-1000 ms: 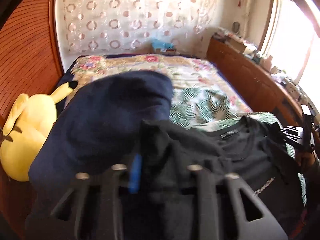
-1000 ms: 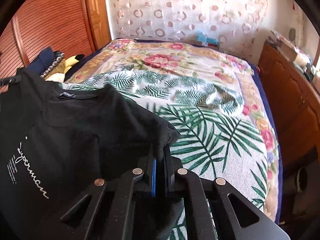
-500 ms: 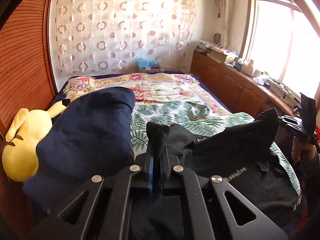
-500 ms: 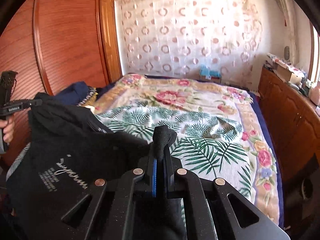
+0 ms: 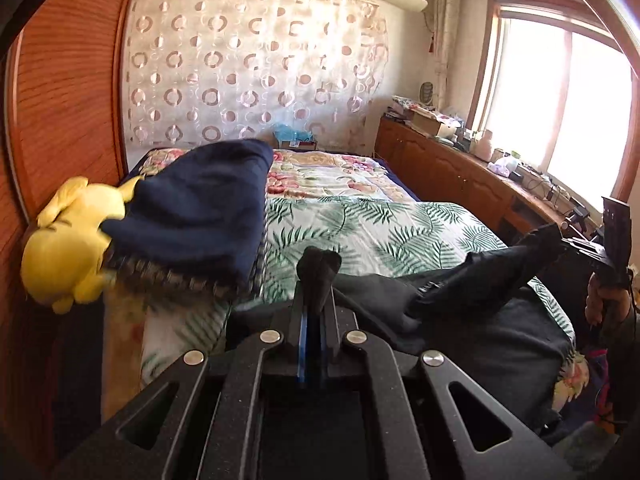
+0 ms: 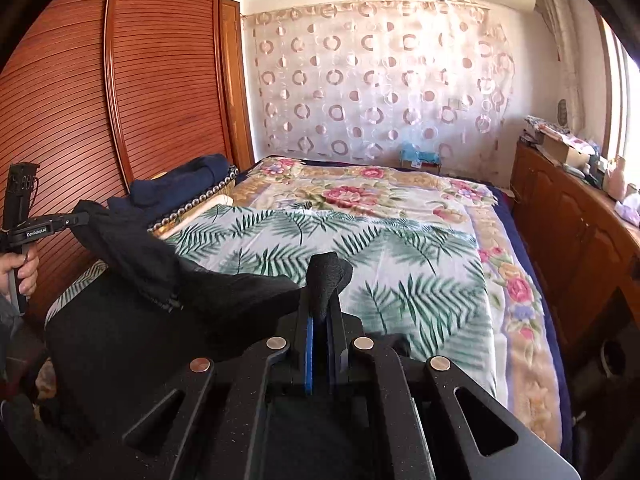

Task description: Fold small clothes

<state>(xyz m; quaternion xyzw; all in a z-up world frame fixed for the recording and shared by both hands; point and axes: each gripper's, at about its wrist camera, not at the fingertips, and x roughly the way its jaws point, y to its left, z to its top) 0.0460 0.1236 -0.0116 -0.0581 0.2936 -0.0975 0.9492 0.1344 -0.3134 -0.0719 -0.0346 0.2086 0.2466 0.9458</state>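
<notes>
My left gripper (image 5: 316, 308) is clamped on one bunched corner of the black cotton T-shirt (image 5: 472, 320), and my right gripper (image 6: 324, 312) pinches the opposite corner, so the cloth hangs spread between them above the near edge of the bed's palm-leaf printed sheet (image 6: 360, 256), likely ready to be laid flat for folding. Beyond, a folded navy blue blanket (image 5: 200, 216) lies beside a yellow plush toy (image 5: 68, 244) by the wooden wardrobe (image 6: 120, 100).

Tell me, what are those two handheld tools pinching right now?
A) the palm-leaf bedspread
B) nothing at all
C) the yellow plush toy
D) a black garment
D: both the left tool and the right tool are closed on bunches of the black garment, which hangs between them.
</notes>
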